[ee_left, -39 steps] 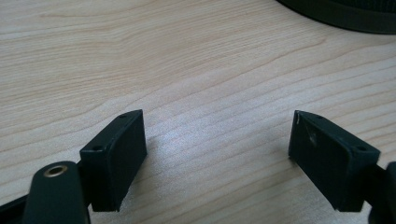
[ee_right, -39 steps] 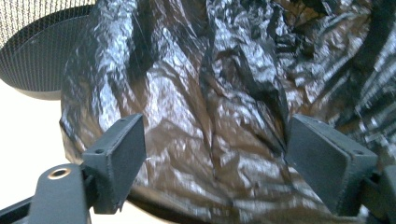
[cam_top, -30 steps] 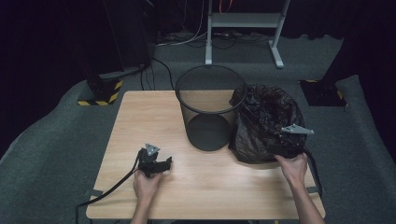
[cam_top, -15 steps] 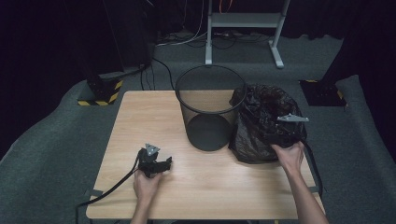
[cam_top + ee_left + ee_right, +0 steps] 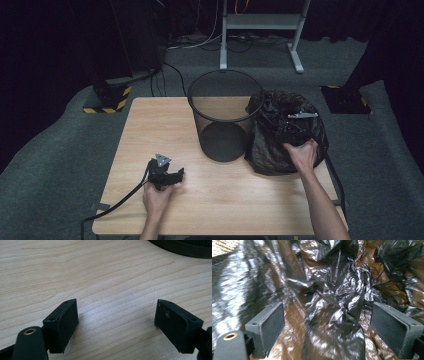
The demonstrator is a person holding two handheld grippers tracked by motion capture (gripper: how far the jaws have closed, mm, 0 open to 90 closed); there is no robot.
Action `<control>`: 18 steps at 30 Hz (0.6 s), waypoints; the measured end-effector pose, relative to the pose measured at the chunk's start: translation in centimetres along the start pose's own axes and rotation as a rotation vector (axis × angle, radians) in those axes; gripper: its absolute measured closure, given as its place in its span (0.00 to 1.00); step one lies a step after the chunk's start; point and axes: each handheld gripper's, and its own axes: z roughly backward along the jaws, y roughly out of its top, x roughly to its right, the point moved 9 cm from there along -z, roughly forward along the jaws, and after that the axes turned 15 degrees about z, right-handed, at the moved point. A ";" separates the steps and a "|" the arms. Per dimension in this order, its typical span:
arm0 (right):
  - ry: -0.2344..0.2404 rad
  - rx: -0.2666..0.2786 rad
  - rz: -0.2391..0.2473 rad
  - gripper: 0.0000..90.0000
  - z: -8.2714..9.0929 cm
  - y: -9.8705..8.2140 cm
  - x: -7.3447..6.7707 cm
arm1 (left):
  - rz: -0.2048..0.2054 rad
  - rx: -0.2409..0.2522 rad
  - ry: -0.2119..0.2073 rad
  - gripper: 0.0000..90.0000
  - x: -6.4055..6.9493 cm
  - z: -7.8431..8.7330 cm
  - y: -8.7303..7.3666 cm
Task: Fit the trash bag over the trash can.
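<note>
Between right jaws, crumpled black bag [image 5: 332,315]

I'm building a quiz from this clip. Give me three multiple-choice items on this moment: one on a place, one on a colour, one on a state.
1. Where does the bin bag lie?
A. inside the bin
B. on the table, right of the bin
C. on the floor

2. What colour is the mesh bin?
A. white
B. black
C. red

3. How do the right gripper's jaws stand?
A. open, with bag plastic between them
B. shut on the bin's rim
C. shut on a cable

Answers:
1 B, the high view shows it on the table beside the bin.
2 B, its mesh and rim are black.
3 A, the right gripper view shows the pads wide apart around crumpled plastic.
</note>
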 end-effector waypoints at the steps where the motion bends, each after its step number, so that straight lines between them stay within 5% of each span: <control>1: 0.005 -0.008 -0.008 0.13 -0.3 -0.1 0.0 | 0.000 0.000 0.000 0.21 0.0 0.0 0.0; 18: 0.056 -0.158 -0.024 0.14 -5.1 -2.4 -0.6 | -0.001 0.000 0.000 0.21 0.0 0.0 0.0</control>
